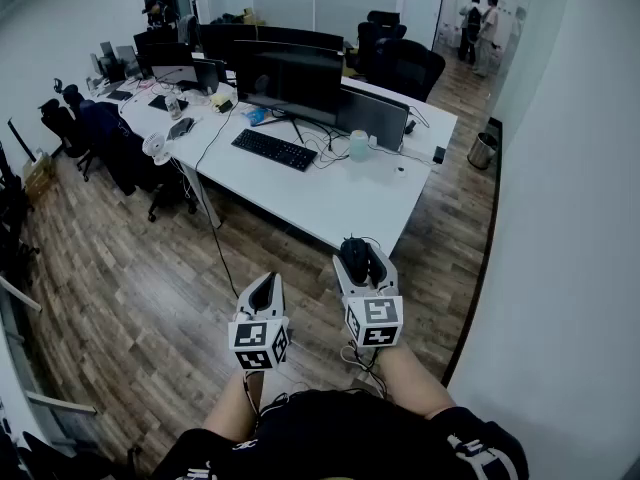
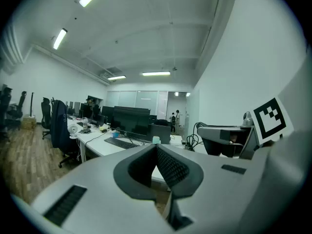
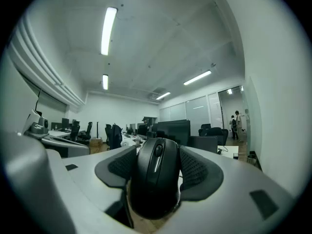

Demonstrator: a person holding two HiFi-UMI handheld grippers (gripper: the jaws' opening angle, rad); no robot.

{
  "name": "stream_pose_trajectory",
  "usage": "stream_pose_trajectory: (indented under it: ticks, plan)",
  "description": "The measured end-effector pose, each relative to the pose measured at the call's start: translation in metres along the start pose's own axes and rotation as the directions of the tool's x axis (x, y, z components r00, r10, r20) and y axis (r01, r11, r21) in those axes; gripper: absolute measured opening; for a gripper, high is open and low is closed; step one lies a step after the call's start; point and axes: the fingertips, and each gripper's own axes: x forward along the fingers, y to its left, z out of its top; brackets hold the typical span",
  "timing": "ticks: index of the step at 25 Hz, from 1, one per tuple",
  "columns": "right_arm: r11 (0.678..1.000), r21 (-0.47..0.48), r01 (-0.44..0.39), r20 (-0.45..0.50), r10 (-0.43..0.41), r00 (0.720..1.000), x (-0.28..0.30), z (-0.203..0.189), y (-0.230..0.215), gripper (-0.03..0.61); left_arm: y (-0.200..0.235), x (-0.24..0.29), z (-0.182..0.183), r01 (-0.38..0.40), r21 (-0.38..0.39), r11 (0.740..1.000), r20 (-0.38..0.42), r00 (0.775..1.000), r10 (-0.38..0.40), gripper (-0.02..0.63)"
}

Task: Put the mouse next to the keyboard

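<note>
The right gripper point(image 1: 362, 260) is clamped on a black mouse point(image 1: 355, 258), one ribbed pad point(image 3: 195, 169) pressed against each long side, and the jaws stand wide to take its width. The mouse's long axis runs along the jaws, button side up; its scroll wheel point(image 3: 157, 150) and nose point away from the person towards the white desk point(image 1: 330, 206), and its rounded back faces the gripper's camera. The gripper carries it in the air roughly level, off the desk top; from the head view it sits just at the desk's near edge. The black keyboard point(image 1: 274, 149) lies on the desk's far half, in front of the dark monitor point(image 1: 290, 78), its length running along the desk, so the mouse is well apart from it. A pale cup point(image 1: 359, 145) stands on the desk to the keyboard's right. The left gripper point(image 1: 264, 292) hovers short of the desk's near edge, over the wooden floor, its jaws closed together with nothing between them.
</note>
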Motion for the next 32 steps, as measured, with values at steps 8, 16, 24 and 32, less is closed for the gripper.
stream_pose_trajectory:
  ticks: [8,16,24,32]
  plan:
    - [1.0,-0.016,0.009,0.011,-0.009,1.0,-0.017,0.007,0.008,0.293,-0.004,-0.019,0.012,-0.001,-0.015,1.0,0.035,0.999,0.001,0.012]
    - [0.999,-0.01,0.039,0.026,-0.039,0.999,-0.009,0.011,0.025,0.295,0.022,-0.027,0.014,0.006,-0.043,0.999,0.06,0.998,-0.003,0.012]
    - [0.995,-0.001,0.096,0.036,-0.095,0.995,0.015,0.009,0.042,0.296,0.062,-0.015,0.019,0.048,-0.037,0.998,0.069,0.997,-0.045,0.012]
    - [0.989,0.016,0.144,0.034,-0.144,0.989,0.043,-0.002,0.048,0.296,0.1,0.009,0.02,0.057,-0.015,0.998,0.062,0.997,-0.056,0.012]
